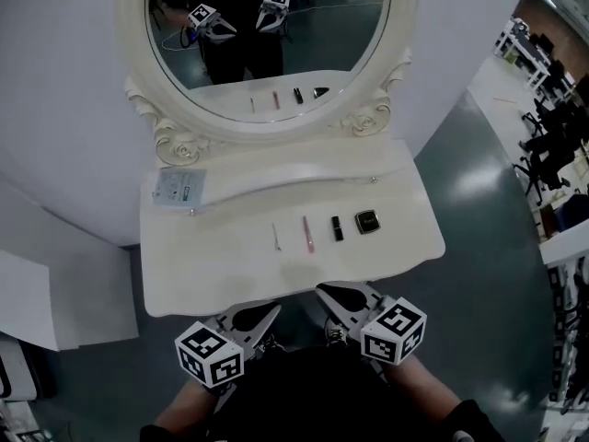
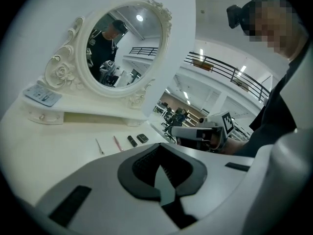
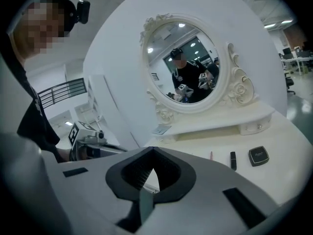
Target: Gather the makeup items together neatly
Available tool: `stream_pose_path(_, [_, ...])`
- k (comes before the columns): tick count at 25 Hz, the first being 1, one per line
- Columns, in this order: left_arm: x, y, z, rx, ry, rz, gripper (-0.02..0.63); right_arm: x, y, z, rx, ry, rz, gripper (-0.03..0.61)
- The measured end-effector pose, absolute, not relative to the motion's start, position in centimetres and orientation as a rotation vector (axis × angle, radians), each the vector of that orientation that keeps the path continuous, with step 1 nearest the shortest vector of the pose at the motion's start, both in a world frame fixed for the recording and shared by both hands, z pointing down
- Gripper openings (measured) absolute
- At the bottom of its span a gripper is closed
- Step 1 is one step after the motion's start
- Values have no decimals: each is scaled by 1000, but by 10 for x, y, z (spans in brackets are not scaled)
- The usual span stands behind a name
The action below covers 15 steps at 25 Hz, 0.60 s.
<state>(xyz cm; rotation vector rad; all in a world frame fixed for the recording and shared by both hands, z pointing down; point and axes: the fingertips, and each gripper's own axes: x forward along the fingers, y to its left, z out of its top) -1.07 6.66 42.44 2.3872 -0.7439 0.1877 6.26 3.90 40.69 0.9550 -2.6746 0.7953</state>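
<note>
Our left gripper (image 1: 269,311) and right gripper (image 1: 328,293) are both shut tight with nothing in them, and we hold them side by side at the near edge of the table (image 1: 184,274). On the table four makeup things lie in a row, a little apart: a stick (image 1: 275,238), a pink pencil (image 1: 308,234), a lipstick (image 1: 338,228) and a compact (image 1: 367,221). They sit in front of the mirror (image 1: 267,26).
</note>
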Motion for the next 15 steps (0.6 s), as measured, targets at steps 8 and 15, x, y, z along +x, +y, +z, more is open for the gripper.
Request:
stream_pose_path(8, [59,84,423,2421,-786,279,9,110,60,405,849,-2722,818,29])
stream_pose_path(15, [93,92,428,2427,-833,338,9,132,73,411,755,-2760,884,29])
